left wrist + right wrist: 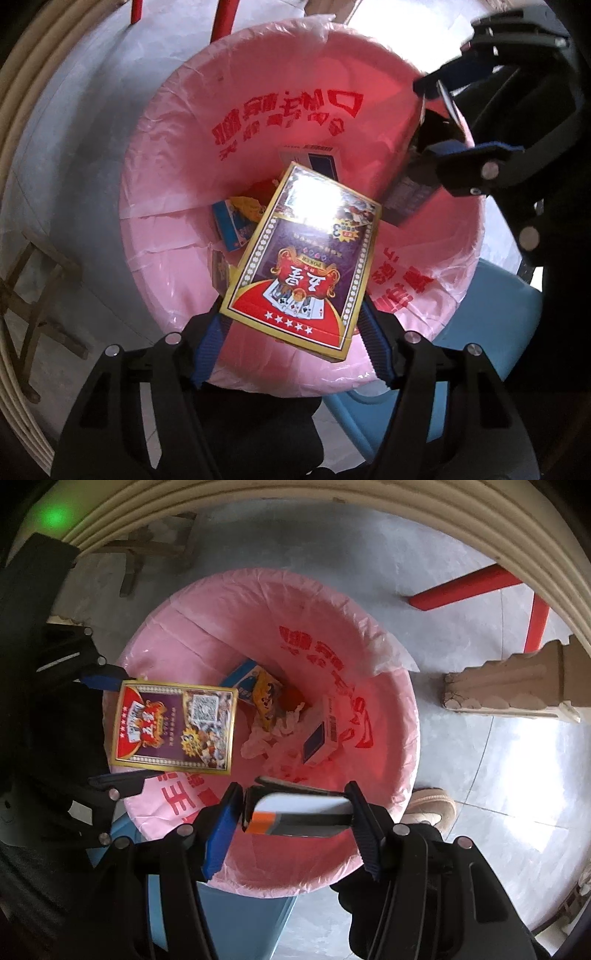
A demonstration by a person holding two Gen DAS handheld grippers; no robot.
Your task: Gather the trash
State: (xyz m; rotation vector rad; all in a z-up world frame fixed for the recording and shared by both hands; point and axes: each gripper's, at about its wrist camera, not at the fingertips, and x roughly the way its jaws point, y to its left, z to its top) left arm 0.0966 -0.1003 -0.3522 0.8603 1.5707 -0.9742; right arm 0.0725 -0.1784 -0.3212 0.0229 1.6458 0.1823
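The left gripper (295, 328) was clamped on a big poker card box (303, 258), pinched at its lower end between the blue pads, and held right over the mouth of the bin. From the right wrist view the same box (175, 727) was seen flat-on, purple and red with a gold border, caught between the left gripper's fingers (107, 681).

The right gripper (291, 812) was closed on a smaller flat box (299, 808), white with an orange corner and dark sides, also hung over the bin's near edge. In the left view that box (413, 188) showed up dark and blurry.

Below both, the bin with the pink liner (388, 775) printed in red characters was already loaded: a blue-and-yellow carton (258, 690), crumpled white paper (269, 734), and a small navy-faced box (321, 738) were lying at the bottom. A blue stool (491, 317) was tucked just beside the bin, and red chair legs (480, 587) stood on the grey tiled floor (332, 554) beyond.
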